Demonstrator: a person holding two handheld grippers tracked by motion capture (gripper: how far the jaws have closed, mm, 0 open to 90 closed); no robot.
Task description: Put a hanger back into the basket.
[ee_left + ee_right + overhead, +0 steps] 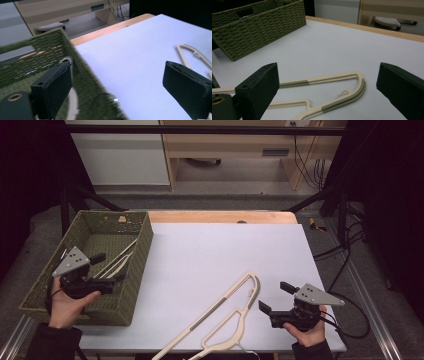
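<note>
High view: left gripper (pixel 111 268) over green basket (pixel 142 251), jaws wide, empty; cream hangers (pixel 116 261) lie in basket just beneath. Right gripper (pixel 275 297) wide open, empty, just right of hanger on table (pixel 227 315).
Left gripper view: basket wall between jaws, hanger below left jaw.
Right gripper view: table hanger (pixel 332 92) between open jaws, untouched.

Cream plastic clothes hanger (pixel 117 262) lying slanted inside the green woven basket (pixel 142 247) at the tabletop's left edge; a second cream plastic hanger (pixel 227 312) flat near the front edge, right of centre.
</note>
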